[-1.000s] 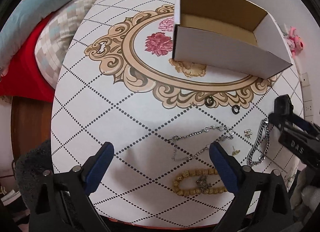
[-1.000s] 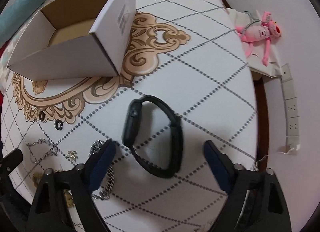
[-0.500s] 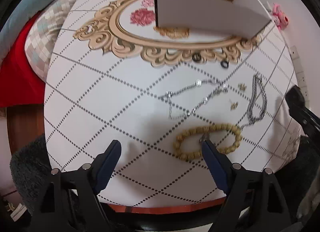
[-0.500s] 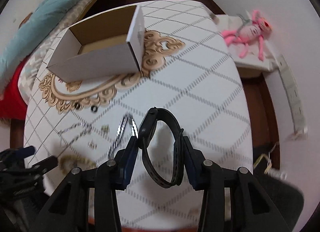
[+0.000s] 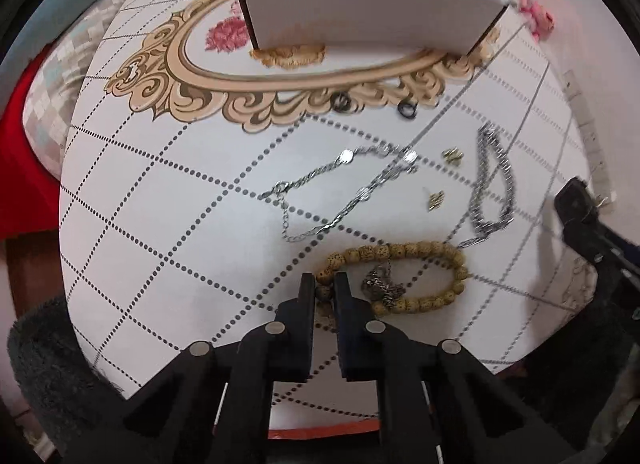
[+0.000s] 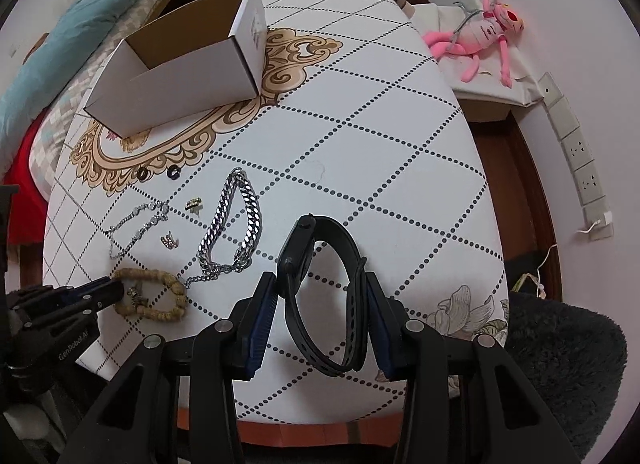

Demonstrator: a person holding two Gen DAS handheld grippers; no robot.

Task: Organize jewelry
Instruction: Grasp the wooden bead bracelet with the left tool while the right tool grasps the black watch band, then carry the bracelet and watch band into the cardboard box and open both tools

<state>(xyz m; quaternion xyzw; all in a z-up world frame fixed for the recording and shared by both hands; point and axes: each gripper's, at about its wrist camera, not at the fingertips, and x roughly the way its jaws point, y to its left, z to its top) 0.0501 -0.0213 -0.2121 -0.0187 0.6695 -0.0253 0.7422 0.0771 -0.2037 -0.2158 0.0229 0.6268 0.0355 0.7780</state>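
My left gripper (image 5: 322,288) is shut on the left end of a tan bead bracelet (image 5: 404,276) with a small metal charm, which lies on the table. My right gripper (image 6: 322,288) is shut on a black smartwatch (image 6: 320,264) and holds it above the table. A thin silver chain (image 5: 340,191), a thick silver chain (image 5: 494,183), two small gold earrings (image 5: 436,199) and two black rings (image 5: 340,101) lie on the patterned table (image 5: 160,203). An open white cardboard box (image 6: 188,63) stands at the back.
A pink plush toy (image 6: 484,35) lies on a side stand to the right, below wall sockets (image 6: 576,151). Bedding and a red cloth (image 6: 24,159) lie left of the table. A dark fuzzy seat (image 6: 568,364) is at the near right.
My left gripper has moved in and closed on the bead bracelet. My right gripper has closed on the watch and lifted it off the table.
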